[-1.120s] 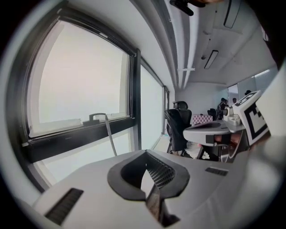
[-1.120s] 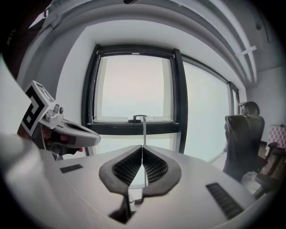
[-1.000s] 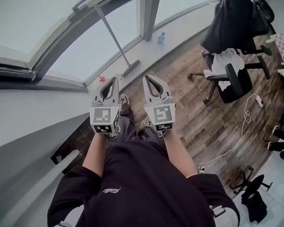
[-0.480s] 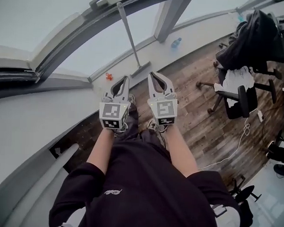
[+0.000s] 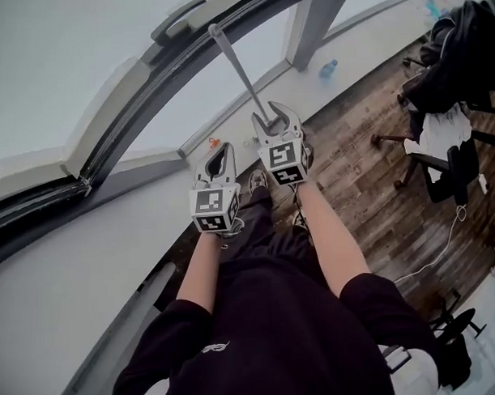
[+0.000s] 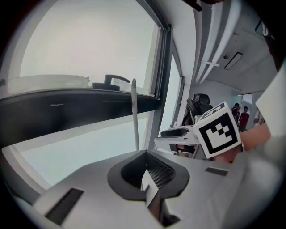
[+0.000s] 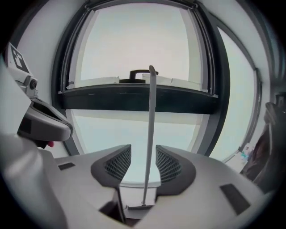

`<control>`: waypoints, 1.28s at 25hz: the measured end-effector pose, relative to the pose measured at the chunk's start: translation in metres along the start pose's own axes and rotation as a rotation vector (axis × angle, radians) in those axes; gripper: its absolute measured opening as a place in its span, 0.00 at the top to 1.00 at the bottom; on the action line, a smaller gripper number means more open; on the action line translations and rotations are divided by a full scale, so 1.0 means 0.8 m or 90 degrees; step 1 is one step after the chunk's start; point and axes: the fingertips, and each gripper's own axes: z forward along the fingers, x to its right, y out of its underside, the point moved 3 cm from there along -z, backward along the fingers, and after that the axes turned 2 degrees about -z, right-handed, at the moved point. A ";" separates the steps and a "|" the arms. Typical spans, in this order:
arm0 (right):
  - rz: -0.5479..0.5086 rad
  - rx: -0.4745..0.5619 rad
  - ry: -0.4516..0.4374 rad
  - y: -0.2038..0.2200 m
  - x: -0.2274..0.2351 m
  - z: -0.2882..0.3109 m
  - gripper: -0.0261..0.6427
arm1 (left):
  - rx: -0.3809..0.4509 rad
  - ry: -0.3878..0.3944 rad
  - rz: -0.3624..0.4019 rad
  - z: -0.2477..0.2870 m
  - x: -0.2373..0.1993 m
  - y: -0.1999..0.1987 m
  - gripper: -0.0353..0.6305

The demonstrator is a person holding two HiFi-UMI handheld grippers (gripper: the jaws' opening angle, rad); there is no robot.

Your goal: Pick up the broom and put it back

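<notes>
Right gripper view: broom, slim stiff pole, likely light and smooth; grasp mid-pole. Right gripper jaws opening, pole between them, ungripped (left gripper jaws closed, empty).

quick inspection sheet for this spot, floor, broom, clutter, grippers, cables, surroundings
surface: wood floor, plank pattern
job's things: broom leans against the window
clutter: bottle on the ledge; small orange thing by the window; chair draped with clothes
grippers: right gripper jaws opening, broom handle between them, not gripped; left gripper shut, empty
cables: white cable trails over the floor near the chair
surroundings: curved window wall with a dark frame; more chairs at the right edge
</notes>
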 end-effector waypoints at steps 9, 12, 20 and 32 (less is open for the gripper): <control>-0.001 -0.032 0.026 0.037 0.010 0.110 0.71 | -0.019 0.005 -0.018 0.027 -0.042 0.007 0.94; -0.013 -0.040 0.045 0.042 0.016 0.135 0.71 | -0.016 0.016 -0.011 0.032 -0.051 -0.001 0.94; -0.038 -0.028 0.062 0.041 0.025 0.184 0.79 | 0.001 0.039 0.005 0.030 -0.049 -0.019 0.95; 0.025 -0.021 0.067 0.065 0.014 0.091 0.81 | 0.019 0.035 -0.012 -0.011 -0.021 -0.012 0.95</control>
